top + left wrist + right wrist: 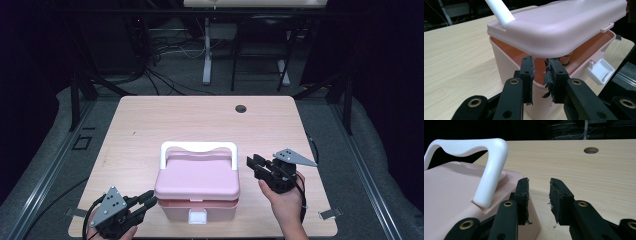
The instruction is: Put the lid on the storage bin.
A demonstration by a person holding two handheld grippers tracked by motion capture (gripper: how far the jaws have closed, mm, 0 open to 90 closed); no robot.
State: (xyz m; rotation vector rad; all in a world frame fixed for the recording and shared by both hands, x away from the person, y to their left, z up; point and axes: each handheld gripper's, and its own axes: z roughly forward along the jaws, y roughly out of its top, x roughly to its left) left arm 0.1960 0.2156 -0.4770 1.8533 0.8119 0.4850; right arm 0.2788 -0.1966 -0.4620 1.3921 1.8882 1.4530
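On the light wooden tabletop (150, 120) the pink plastic box (197, 192) with a white handle (198, 148) sits between the left gripper (145, 200), jaws apart at its raised lid's front corner, and the right gripper (253, 164), jaws apart just beside its right side.

A pale wooden table (150, 125) with 1 cable hole (241, 108) carries a pink box (197, 186), lid seemingly ajar.

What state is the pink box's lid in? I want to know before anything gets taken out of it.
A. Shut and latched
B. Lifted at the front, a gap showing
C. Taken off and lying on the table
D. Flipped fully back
B: in the left gripper view the lid sits raised above the box rim, the inside showing through the gap, and the white latch hangs loose.
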